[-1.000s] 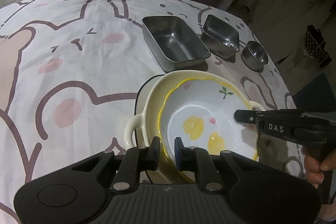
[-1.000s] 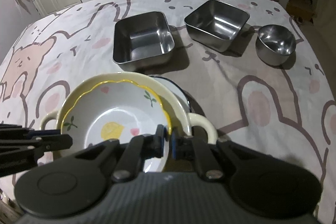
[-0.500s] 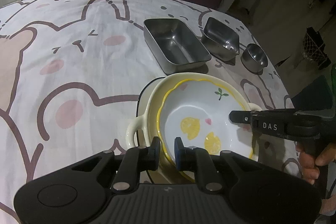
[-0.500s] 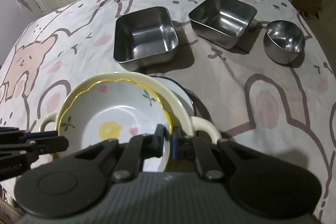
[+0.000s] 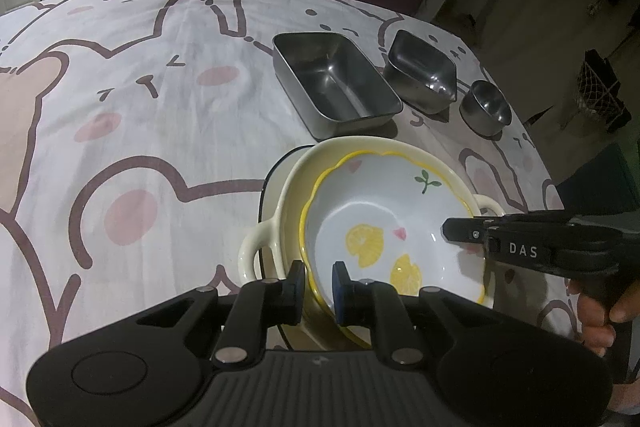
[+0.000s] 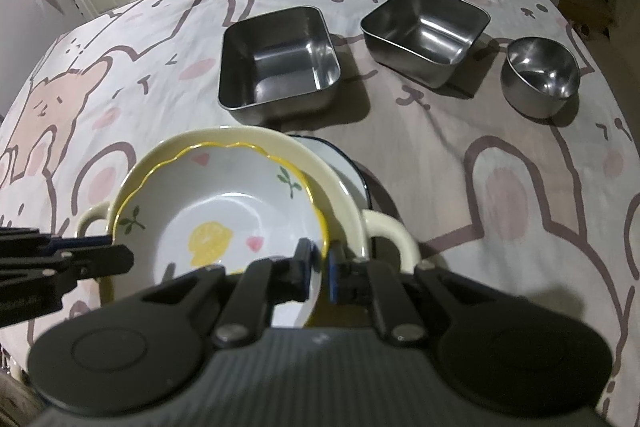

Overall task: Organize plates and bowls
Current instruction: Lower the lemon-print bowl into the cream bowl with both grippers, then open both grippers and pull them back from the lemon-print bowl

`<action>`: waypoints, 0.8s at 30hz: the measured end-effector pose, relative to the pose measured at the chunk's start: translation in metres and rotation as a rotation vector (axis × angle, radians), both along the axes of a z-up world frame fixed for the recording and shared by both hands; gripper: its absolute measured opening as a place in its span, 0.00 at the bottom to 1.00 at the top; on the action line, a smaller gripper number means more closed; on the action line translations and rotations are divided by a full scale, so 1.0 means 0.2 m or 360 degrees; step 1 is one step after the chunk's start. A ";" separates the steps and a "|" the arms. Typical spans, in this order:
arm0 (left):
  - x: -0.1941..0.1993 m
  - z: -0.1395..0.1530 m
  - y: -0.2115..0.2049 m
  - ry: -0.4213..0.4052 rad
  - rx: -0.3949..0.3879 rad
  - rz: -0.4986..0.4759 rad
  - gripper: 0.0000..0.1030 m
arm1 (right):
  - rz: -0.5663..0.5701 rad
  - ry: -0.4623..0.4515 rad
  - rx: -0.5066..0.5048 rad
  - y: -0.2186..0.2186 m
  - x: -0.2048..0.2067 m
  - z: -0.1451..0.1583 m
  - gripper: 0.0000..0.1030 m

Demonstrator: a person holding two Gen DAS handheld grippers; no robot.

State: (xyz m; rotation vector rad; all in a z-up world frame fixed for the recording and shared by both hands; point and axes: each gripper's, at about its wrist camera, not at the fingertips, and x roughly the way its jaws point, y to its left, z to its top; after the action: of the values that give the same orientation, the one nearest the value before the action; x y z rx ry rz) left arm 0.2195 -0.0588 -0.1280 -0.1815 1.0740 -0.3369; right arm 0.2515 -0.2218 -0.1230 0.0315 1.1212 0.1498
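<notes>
Lemon bowl [image 5: 384, 227] nested in cream handled dish [image 5: 280, 211]; left gripper [image 5: 319, 281] and right gripper [image 6: 319, 259] each clamped on its rim; bowl seemingly unmoved since a second ago, so lifting apparently pending; steel containers [image 6: 280, 59] beyond.

The lemon-print bowl [image 5: 384, 227] with its yellow scalloped rim sits tilted inside the cream two-handled dish [image 5: 280, 227]. The dish rests on a dark-rimmed plate [image 6: 348, 167] on the tabletop [image 5: 160, 131].
</notes>
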 end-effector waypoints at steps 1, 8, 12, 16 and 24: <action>0.00 0.00 0.00 0.0000 0.0001 0.0000 0.15 | -0.0001 -0.0001 0.0000 0.00 -0.01 0.00 0.11; 0.00 0.00 0.00 0.0000 0.0001 0.0000 0.15 | 0.0001 -0.0014 0.0005 -0.01 -0.02 0.02 0.10; 0.00 0.00 0.00 0.0000 0.0003 -0.0002 0.15 | -0.0005 -0.0013 0.0012 -0.02 -0.03 0.02 0.11; 0.00 0.00 0.00 0.0000 0.0002 -0.0001 0.15 | -0.0010 -0.0021 0.0021 -0.02 -0.03 0.02 0.11; -0.03 0.04 0.02 -0.0043 0.0007 0.0004 0.27 | -0.0009 -0.0084 0.0063 -0.03 -0.10 0.09 0.32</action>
State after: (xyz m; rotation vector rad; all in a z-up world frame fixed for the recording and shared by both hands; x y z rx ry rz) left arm 0.2128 -0.0558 -0.1196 -0.1740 1.0478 -0.3341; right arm 0.2307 -0.2287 -0.1047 0.0657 1.0656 0.1668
